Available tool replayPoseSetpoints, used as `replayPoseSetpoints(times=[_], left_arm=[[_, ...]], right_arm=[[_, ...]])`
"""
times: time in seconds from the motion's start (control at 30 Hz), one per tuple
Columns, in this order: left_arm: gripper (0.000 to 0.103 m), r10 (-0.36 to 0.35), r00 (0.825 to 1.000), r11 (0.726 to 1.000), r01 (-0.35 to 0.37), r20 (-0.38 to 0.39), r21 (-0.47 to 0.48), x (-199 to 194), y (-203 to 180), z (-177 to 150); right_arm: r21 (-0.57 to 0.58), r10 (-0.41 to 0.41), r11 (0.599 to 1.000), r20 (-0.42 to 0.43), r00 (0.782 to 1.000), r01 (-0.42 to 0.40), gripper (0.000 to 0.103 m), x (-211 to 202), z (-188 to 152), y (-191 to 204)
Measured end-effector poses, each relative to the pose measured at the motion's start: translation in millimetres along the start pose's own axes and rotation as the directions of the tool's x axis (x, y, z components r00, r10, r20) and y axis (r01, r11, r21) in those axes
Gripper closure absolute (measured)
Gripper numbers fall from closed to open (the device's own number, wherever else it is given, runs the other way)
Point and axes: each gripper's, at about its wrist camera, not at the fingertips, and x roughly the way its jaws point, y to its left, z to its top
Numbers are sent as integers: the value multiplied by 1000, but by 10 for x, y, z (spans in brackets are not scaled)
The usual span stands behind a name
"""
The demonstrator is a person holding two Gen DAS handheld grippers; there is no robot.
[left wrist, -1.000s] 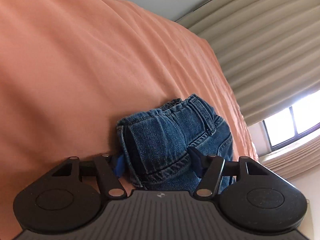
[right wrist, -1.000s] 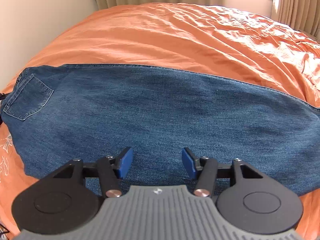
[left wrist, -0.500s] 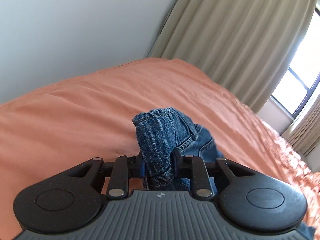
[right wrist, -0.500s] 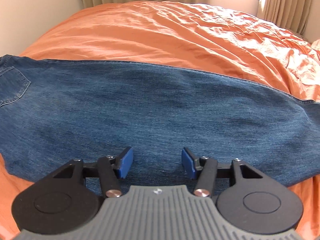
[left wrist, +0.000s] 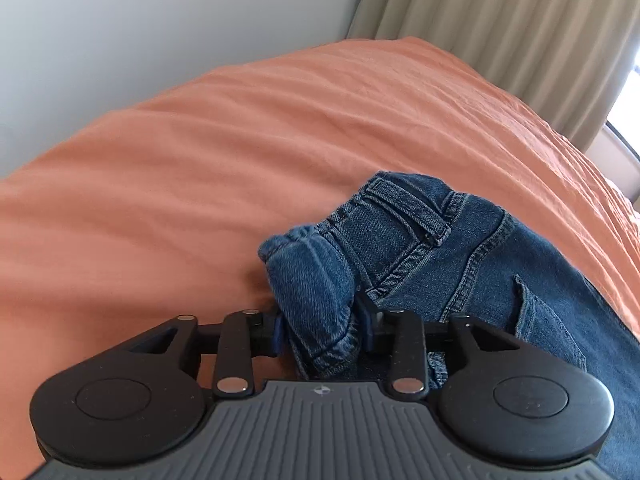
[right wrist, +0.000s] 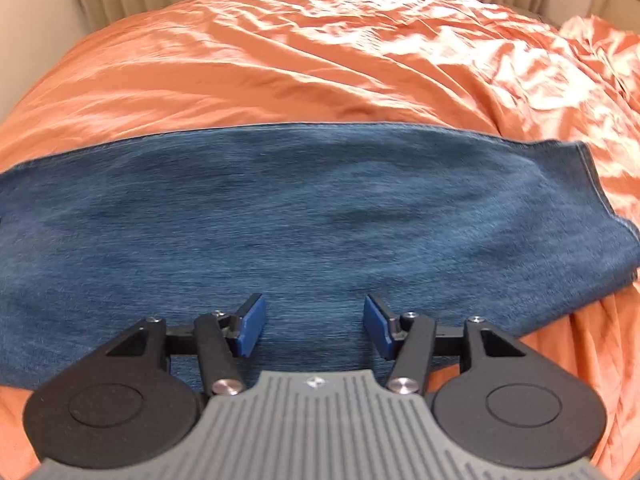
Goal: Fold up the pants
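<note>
Blue denim pants lie on an orange bedspread. In the left wrist view my left gripper (left wrist: pixel 320 330) is shut on a bunched fold of the pants' waistband (left wrist: pixel 316 280), with a belt loop and seams to its right. In the right wrist view the pant legs (right wrist: pixel 280 216) stretch flat from left to right, with the hem (right wrist: pixel 592 184) at the right. My right gripper (right wrist: pixel 314 326) is open and empty, low over the near edge of the legs.
The orange bedspread (right wrist: pixel 320 60) is wrinkled, more so at the right (right wrist: pixel 592 72). Beige curtains (left wrist: pixel 520 20) and a pale wall (left wrist: pixel 160 20) stand behind the bed. A window edge (left wrist: pixel 628 120) shows at the right.
My left gripper closed on the waistband and lifted and tilted with it. My right gripper stayed open and moved right along the legs; the hem came into view and the back pocket left it.
</note>
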Motion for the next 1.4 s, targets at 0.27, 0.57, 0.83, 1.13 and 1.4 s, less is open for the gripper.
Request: replayPoseSetpoints(times=[0.27, 0.57, 0.83, 1.13, 1.4], left_arm=[[31, 39, 992, 991, -54, 121, 124, -726, -227, 76], [31, -125, 990, 946, 98, 67, 310, -1284, -1162, -93], [32, -244, 967, 879, 253, -74, 405, -1361, -2114, -471], [44, -308, 930, 813, 366, -199, 454, -1183, -3184, -917], [46, -300, 912, 735, 409, -281, 541, -842, -4087, -1384]], right_arm=[[126, 28, 992, -1, 1000, -28, 44, -133, 75, -383], [241, -1, 970, -1, 1000, 2, 42, -444, 40, -1162], [431, 82, 899, -2, 997, -73, 42, -629, -127, -2052], [558, 127, 818, 67, 990, -142, 43, -755, -371, -2856], [608, 166, 761, 153, 974, -226, 53, -657, -363, -3412]])
